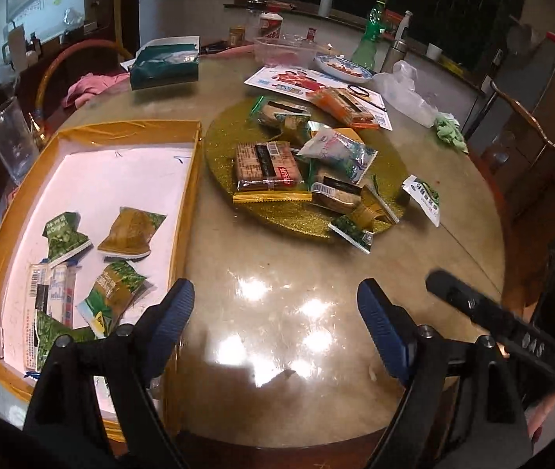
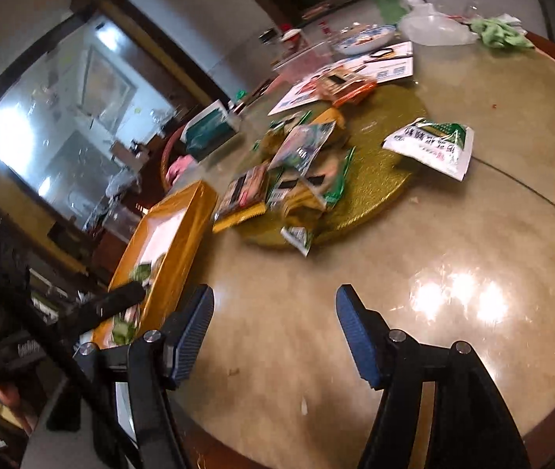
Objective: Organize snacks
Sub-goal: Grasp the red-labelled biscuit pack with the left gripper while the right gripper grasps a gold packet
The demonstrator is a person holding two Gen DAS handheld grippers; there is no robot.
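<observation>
A gold-walled box with a white floor lies at the left of the round table and holds several green and white snack packets. A heap of snack packets sits on a gold glitter disc in the table's middle. One white and green packet lies at the disc's right edge. My left gripper hangs open and empty over bare tabletop beside the box's near corner. My right gripper is open and empty too, above the table just right of the box, with the heap and the white packet ahead.
The marble table carries a teal tissue box, a flyer, a patterned bowl, a green bottle, a plastic bag and a green cloth at the back. A clear glass stands left of the box. A wooden chair stands at the right.
</observation>
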